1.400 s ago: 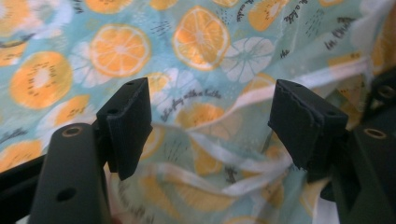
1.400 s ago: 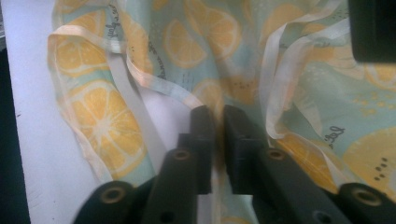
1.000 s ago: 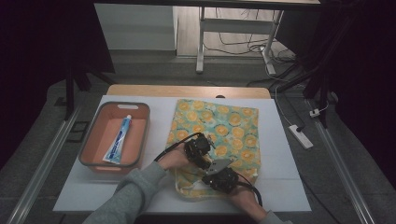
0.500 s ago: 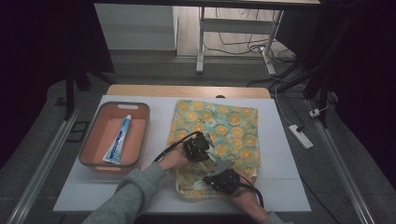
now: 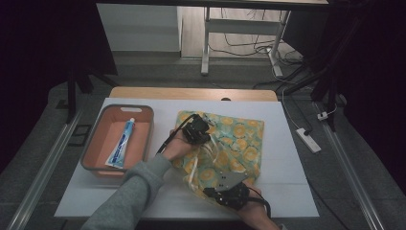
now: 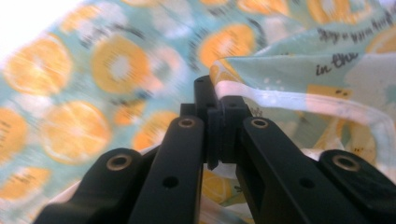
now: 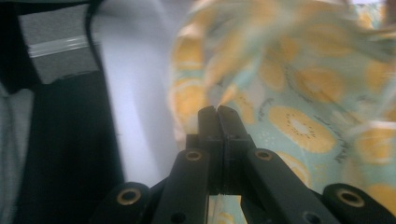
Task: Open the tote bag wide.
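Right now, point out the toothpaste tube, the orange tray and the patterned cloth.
toothpaste tube [image 5: 121,145], high view, middle of the tube's body.
orange tray [image 5: 92,142], high view, bare floor left of the tube.
patterned cloth [image 5: 244,139], high view, flat right part of the fabric.

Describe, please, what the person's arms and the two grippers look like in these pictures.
The left gripper and the right gripper are black, each trailing a thin black cable. The right one carries a grey three-cornered plate on top. In the gripper views, the black jaw arms are broad and flat, with brass-coloured round pins and small holes. The left forearm wears a grey sleeve.
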`<state>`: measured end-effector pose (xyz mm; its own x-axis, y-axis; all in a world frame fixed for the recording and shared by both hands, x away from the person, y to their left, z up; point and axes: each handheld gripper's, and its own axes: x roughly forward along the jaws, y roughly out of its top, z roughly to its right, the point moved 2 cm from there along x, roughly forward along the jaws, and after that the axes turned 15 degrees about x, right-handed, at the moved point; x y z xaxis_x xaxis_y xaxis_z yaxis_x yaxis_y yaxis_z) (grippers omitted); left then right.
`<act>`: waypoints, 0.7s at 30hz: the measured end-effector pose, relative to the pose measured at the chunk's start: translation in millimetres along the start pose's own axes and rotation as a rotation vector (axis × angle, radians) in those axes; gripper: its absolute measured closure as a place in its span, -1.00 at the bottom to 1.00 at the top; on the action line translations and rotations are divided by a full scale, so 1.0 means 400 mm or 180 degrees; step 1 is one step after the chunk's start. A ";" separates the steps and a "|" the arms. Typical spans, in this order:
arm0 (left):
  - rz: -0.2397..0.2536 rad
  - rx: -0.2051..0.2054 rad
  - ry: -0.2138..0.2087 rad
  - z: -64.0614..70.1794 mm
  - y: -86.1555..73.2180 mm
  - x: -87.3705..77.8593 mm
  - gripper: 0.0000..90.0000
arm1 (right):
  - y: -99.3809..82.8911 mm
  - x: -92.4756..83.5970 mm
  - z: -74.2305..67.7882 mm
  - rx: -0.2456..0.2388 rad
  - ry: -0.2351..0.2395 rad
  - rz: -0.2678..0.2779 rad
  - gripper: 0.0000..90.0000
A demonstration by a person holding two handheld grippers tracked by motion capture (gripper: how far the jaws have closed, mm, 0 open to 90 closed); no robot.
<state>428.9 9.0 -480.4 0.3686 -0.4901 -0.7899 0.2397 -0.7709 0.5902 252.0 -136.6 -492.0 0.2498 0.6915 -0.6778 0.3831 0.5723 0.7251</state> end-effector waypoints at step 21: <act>0.0026 -0.0241 -0.0001 -0.038 0.009 0.027 0.66 | -0.047 0.059 -0.045 -0.0083 0.0375 -0.0382 0.52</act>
<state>447.2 7.0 -484.4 0.3705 -0.4964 -0.7850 0.3041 -0.7338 0.6076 234.7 -123.1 -519.3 0.0971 0.6635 -0.7418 0.3801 0.6641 0.6438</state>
